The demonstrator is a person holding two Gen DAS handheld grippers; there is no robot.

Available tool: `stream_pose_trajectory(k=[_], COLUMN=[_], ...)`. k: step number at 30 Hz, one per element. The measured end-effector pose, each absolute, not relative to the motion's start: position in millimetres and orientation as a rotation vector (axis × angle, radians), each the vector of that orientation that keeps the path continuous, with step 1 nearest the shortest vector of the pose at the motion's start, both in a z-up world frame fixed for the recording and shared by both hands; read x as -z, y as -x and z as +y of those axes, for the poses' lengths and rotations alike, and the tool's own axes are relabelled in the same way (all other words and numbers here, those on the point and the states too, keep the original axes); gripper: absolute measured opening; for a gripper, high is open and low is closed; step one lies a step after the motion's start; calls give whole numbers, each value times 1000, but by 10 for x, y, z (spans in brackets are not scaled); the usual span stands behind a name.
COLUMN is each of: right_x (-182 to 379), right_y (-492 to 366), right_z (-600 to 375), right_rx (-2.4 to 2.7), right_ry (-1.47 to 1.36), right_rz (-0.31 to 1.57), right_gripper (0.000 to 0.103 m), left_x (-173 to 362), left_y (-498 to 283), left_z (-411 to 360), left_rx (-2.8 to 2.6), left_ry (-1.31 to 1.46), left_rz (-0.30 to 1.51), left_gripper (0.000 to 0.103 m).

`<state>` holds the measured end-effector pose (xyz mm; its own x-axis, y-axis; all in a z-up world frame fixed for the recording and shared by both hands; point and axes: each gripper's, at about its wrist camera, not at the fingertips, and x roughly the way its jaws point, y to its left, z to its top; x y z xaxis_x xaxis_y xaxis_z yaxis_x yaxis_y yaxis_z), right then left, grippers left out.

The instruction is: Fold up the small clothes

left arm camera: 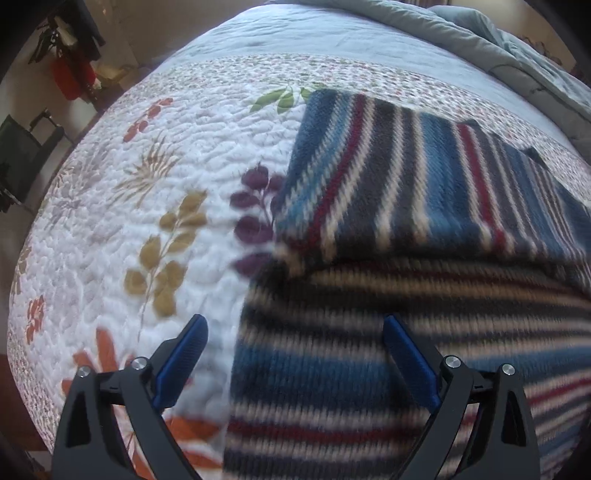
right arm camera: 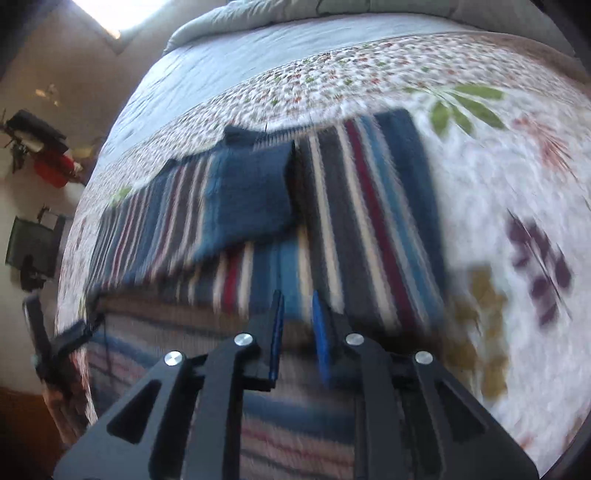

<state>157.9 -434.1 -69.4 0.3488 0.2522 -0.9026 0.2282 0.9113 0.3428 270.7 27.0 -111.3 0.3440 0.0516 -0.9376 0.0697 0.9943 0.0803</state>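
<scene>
A striped knit sweater (left arm camera: 406,177) in blue, grey, white and red lies on the floral quilt (left arm camera: 147,177), with both sleeves folded in over its body. My left gripper (left arm camera: 293,325) is open and empty, low over the sweater's near left edge. In the right wrist view the sweater (right arm camera: 351,206) lies ahead with a solid blue patch (right arm camera: 251,192) on top. My right gripper (right arm camera: 297,306) has its blue pads a narrow gap apart, just above the sweater's near part; nothing is visibly between them. The view is motion-blurred.
The quilt (right arm camera: 498,177) covers a bed, with a grey-blue blanket (left arm camera: 480,33) bunched at the far end. The bed's left edge drops to a floor with a red object (left arm camera: 68,79) and a dark chair (left arm camera: 22,155). The other gripper (right arm camera: 48,343) shows at the left.
</scene>
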Motion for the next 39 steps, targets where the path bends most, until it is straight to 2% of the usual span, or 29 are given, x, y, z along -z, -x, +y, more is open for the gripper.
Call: stream_pose_trajectory(k=[7, 9, 16, 17, 19, 20, 21, 30, 39], right_x=[743, 792, 910, 865, 685, 640, 571, 689, 837], right_y=[-327, -34, 467, 516, 670, 751, 848, 1531, 1669], right_z=[-4193, -4129, -4043, -4047, -4031, -4019, -4012, -4025, -3891], right_rx=[-75, -61, 0, 8, -15, -20, -16, -48, -79], right_ry=[-453, -439, -407, -425, -440, -433, -420, -518, -602], right_rz=[1298, 1311, 1307, 1305, 1263, 1251, 1239, 1286, 1277], right_gripper=[18, 23, 22, 26, 39, 51, 55, 56, 56], left_x=[1124, 1136, 1152, 1092, 948, 899, 874, 956, 1138], left_y=[-1848, -1606, -1073, -1006, -828, -734, -649, -135, 154], left_z=[551, 606, 884, 911, 963, 986, 1003, 1002, 694], left_rx=[52, 67, 60, 53, 47, 54, 70, 142, 187], left_ry=[-123, -151, -82, -83, -105, -111, -114, -76, -28], left_rz=[1262, 1266, 1315, 1308, 1275, 1276, 1286, 1370, 1422], left_gripper=[96, 97, 99, 99, 99, 99, 99, 99, 99])
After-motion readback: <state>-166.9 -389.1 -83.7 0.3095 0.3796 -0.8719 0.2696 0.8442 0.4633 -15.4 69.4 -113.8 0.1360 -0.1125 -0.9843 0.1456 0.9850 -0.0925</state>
